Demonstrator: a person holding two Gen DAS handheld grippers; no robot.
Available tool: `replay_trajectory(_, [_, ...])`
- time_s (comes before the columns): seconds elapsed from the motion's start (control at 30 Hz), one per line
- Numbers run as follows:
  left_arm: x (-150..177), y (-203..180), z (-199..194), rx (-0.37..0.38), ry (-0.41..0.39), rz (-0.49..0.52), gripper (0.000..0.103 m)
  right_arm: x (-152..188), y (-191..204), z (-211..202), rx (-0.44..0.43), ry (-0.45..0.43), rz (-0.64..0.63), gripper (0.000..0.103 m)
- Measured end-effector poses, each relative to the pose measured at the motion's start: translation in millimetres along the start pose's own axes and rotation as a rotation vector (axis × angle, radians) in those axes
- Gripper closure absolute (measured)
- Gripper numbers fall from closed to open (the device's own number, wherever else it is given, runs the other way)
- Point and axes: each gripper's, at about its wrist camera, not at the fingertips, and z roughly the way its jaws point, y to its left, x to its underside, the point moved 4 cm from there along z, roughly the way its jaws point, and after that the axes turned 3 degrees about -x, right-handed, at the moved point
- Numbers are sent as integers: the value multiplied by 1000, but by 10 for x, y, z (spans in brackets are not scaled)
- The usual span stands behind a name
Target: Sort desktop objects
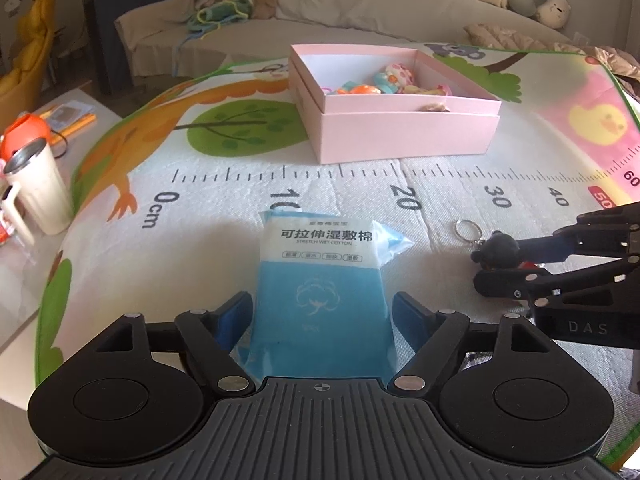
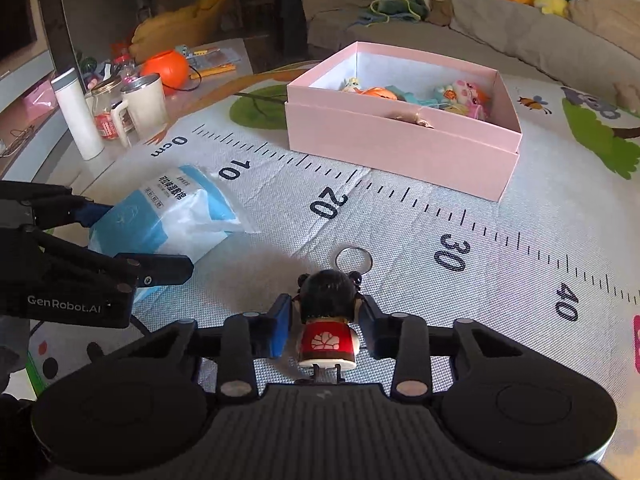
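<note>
Left gripper (image 1: pixel 322 312) angled down, jaws apart, straddling cotton pack (image 1: pixel 320 280). Right gripper (image 2: pixel 326 320) angled down, clamped on doll keychain (image 2: pixel 328 316).

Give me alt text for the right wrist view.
The right gripper jaws close on a doll keychain lying on a ruler-print mat. At left, the left gripper straddles a blue cotton-pad pack; beyond sits a pink box of toys.

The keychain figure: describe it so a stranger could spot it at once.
Start at the pink box on the ruler-printed play mat; come toward the camera, past the "20" mark. There, right of the blue-and-white cotton-pad pack, lies the keychain figure between the right gripper's fingers. Only it has a black-haired head, red body and metal ring.
</note>
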Motion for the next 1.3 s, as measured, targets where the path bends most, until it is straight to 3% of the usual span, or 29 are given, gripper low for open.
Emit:
replay_trajectory(0.03, [-18, -5, 24, -5, 3, 7, 24, 1, 0, -15, -2, 5, -5, 68])
replay_trajectory(0.1, [-59, -23, 39, -10, 7, 27, 43, 5, 14, -60, 4, 17, -39, 68])
replay_trajectory(0.2, [-134, -79, -99, 36, -11, 69, 45, -32, -5, -241, -33, 40, -71, 68])
replay_trajectory(0.33, [-570, -106, -454, 103, -117, 67, 46, -293, -159, -710, -49, -47, -72, 68])
replay_trajectory(0.47, [-1252, -247, -668, 51, -331, 117, 46, -758, -464, -1159, 2, -220, -29, 68])
replay_trajectory(0.57, [-1715, -405, -466, 46, -413, 124, 42, -1034, -679, -1233, 69, -294, -4, 68])
replay_trajectory(0.67, [-2010, -444, -41, -58, -427, 84, 28, -1235, -852, -1140, 101, -312, 33, 68])
replay_trajectory(0.73, [-1970, -385, 176, -54, -357, 33, 26, -1294, -959, -1051, 121, -302, 54, 68])
replay_trajectory(0.8, [-1745, -323, 247, 25, -313, 2, 11, -1284, -1043, -977, 138, -287, 57, 68])
replay_trajectory(0.83, [-1602, -295, 255, 34, -305, 5, 8, -1269, -1081, -941, 149, -280, 56, 68])
replay_trajectory(1.03, [-971, -194, 366, 25, -228, 34, 7, -1363, -1216, -524, 162, -204, 104, 68])
replay_trajectory(1.2, [-748, -13, 399, 51, -162, -5, 6, -1637, -1081, -304, 112, -202, 100, 68])
replay_trajectory(1.3, [-677, 63, 404, 60, -148, -19, 3, -1884, -988, -164, 161, -239, 36, 68])
